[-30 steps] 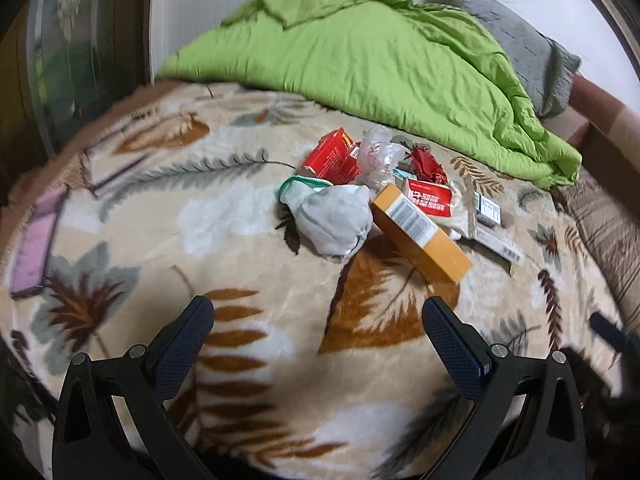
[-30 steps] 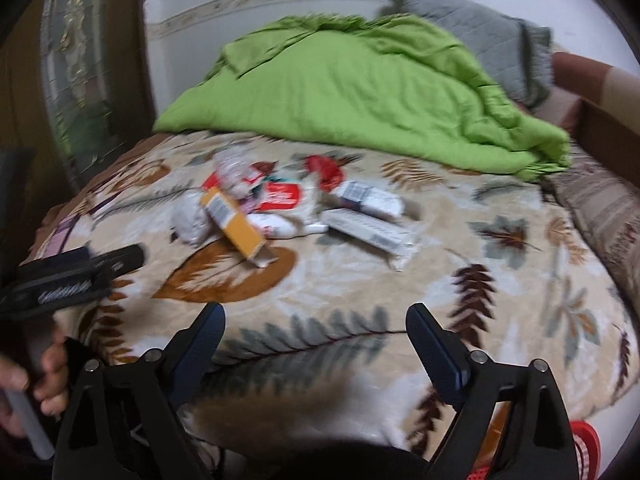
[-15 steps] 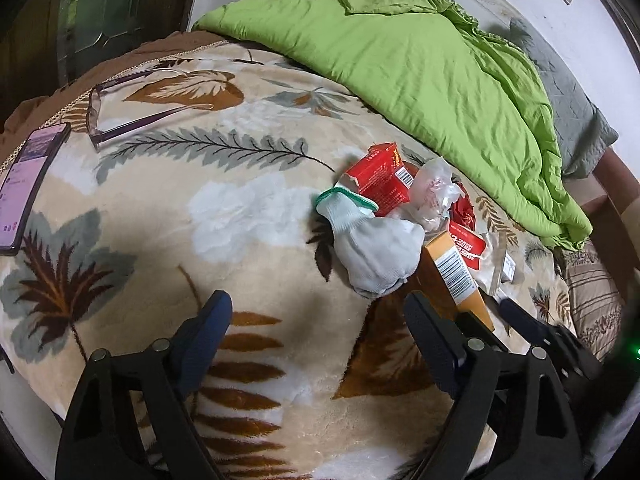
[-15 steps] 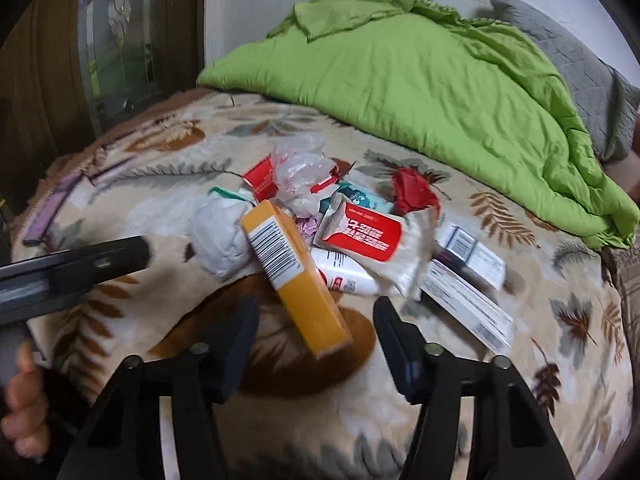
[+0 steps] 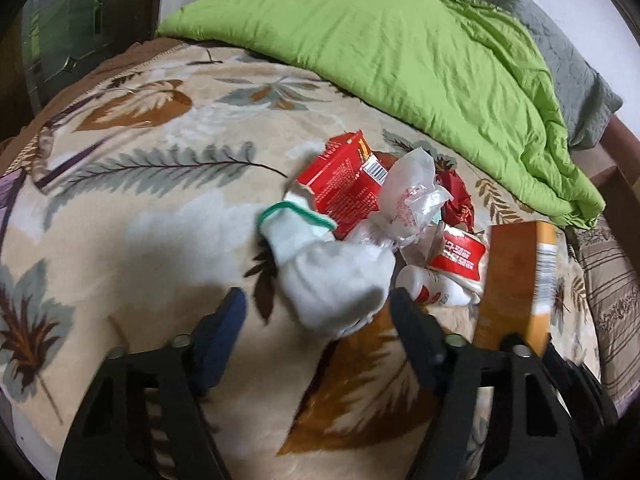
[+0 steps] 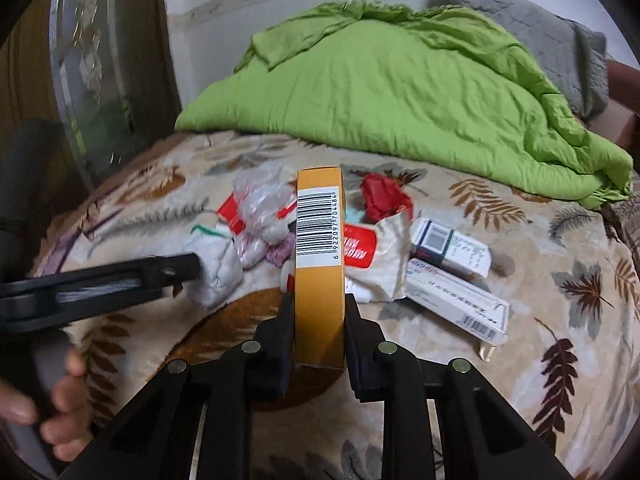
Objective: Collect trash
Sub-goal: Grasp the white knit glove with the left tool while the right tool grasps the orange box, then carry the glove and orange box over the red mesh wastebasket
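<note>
A pile of trash lies on the leaf-patterned blanket (image 5: 132, 208). My right gripper (image 6: 319, 312) is shut on the long orange box (image 6: 319, 248), which also shows in the left wrist view (image 5: 516, 280), lifted on end. My left gripper (image 5: 320, 312) is open, its fingers either side of the balled white glove with a green cuff (image 5: 332, 276), which also shows in the right wrist view (image 6: 218, 268). Behind lie a red box (image 5: 344, 184), a crumpled clear plastic bag (image 5: 412, 196), a red-and-white wrapper (image 6: 368, 252) and a small white bottle (image 5: 432, 292).
A green duvet (image 5: 400, 48) and a grey pillow (image 5: 576, 80) lie at the back of the bed. Two white cartons (image 6: 456, 280) and a red wrapper (image 6: 384, 196) lie right of the pile. Glasses (image 5: 60, 152) and a phone (image 5: 10, 196) are at the left edge.
My right gripper has closed on the orange box and raised it. My left gripper has moved forward so its open fingers flank the white glove.
</note>
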`<state>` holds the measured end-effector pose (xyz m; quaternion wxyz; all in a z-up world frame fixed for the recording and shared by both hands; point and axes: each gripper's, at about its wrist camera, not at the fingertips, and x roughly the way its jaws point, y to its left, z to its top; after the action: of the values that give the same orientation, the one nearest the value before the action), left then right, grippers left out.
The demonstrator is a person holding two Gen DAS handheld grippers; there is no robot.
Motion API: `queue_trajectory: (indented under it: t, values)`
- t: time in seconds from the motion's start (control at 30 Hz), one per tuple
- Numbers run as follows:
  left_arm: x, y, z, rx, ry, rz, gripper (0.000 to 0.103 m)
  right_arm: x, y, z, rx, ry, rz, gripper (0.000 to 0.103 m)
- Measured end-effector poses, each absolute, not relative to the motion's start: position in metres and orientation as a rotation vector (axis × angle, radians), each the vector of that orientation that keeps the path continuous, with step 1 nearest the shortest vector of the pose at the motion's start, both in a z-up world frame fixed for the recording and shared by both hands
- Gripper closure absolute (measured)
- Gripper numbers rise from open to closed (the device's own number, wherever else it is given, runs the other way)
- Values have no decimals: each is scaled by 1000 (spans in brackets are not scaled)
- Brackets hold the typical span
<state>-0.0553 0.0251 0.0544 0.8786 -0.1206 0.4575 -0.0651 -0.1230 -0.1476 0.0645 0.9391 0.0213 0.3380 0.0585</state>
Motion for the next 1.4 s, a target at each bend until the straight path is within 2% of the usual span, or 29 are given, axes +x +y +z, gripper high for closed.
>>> queue_trajectory:
  t: [0.17,0.23,0.4,0.5,0.7,0.97,1.4]
  values:
    - [-37,14,41,-226,985,-137,40,-128,-153,68,66,668,105,79]
    - [-32,9,34,-205,996,-154,52,-127,-153,69,66,665,102,79]
    - [-34,5,34,-188,987,-212,73,-127,-152,69,61,657,100,79]
    - [-44,7,39,-189,960,-237,77,-130,-155,71,69,642,92,79]
    - [-67,7,55,-170,879,-261,78,-140,-163,77,109,611,75,79]
    - [-102,-18,88,-16,663,-266,78,-153,-177,82,182,587,49,79]
    - [-110,-41,84,100,634,-263,78,-154,-182,81,225,593,47,79]
